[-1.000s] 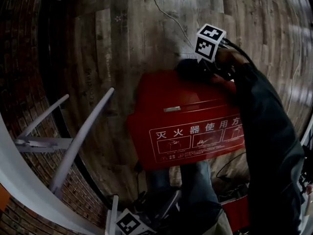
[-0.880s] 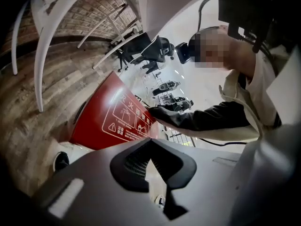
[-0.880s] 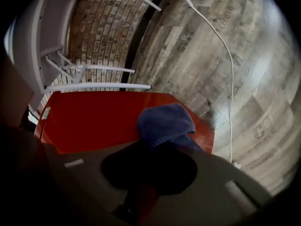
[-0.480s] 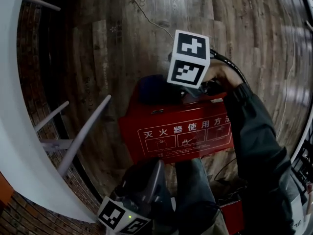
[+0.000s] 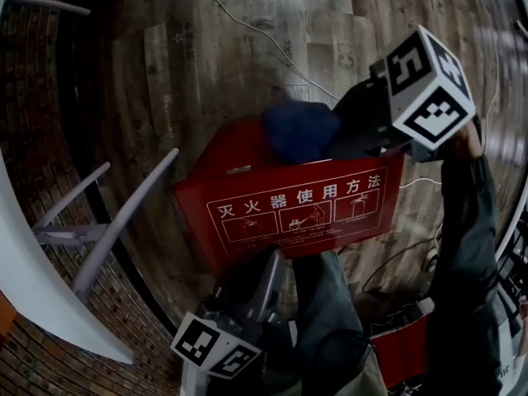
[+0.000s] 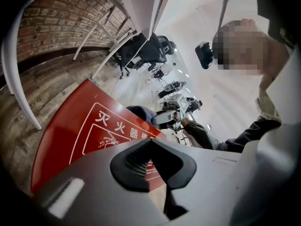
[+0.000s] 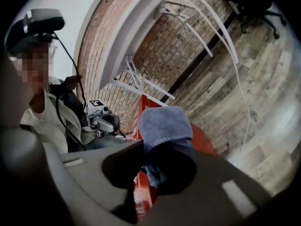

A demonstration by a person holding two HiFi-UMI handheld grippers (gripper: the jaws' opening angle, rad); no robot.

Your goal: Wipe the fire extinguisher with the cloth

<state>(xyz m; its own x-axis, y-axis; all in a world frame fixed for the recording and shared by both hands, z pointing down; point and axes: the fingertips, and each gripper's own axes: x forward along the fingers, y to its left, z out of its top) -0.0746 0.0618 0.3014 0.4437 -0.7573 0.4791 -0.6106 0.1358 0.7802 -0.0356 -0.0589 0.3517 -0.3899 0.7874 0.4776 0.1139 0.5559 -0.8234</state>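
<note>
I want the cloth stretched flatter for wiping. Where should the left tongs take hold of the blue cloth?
Probably its free bunched end: the blue cloth sticks out past the right tongs, which clamp its other end above the red box. Come from the left in the head view, opposite them, after opening the shut left tongs.

A red extinguisher box (image 5: 289, 209) and white cable (image 5: 254, 32) sit on the plank floor (image 5: 190, 97).
</note>
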